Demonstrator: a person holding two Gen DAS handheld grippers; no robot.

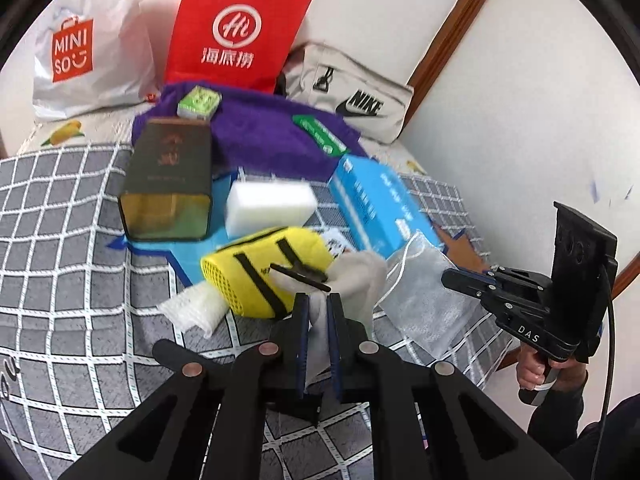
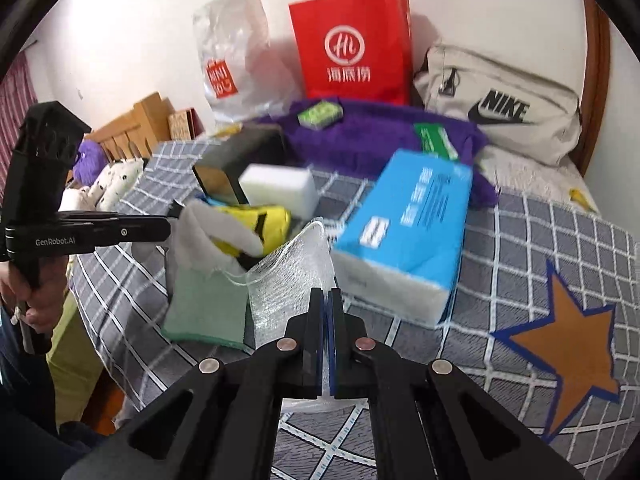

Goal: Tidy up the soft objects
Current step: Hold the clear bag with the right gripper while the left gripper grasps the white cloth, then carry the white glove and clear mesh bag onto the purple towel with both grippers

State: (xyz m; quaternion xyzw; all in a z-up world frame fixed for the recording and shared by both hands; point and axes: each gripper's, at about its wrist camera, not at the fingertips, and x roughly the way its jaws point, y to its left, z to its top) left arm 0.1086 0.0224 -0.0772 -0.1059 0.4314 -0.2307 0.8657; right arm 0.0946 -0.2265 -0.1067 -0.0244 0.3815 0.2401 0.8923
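On the checked bedspread (image 2: 540,240), just left of the blue tissue pack (image 2: 404,232), a grey cloth (image 2: 208,292) is pinched in the closed left gripper (image 1: 319,300). The clear mesh bag (image 2: 292,276), apparently lifted beside the pack, is clamped between the closed right gripper (image 2: 328,294) fingers.

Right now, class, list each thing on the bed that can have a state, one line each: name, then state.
left gripper: shut on the grey-green cloth
right gripper: shut on the mesh pouch
grey-green cloth: pinched, hanging
mesh pouch: pinched at its edge
dark box: lying on its side
red paper bag: upright against the wall
blue tissue pack: lying flat
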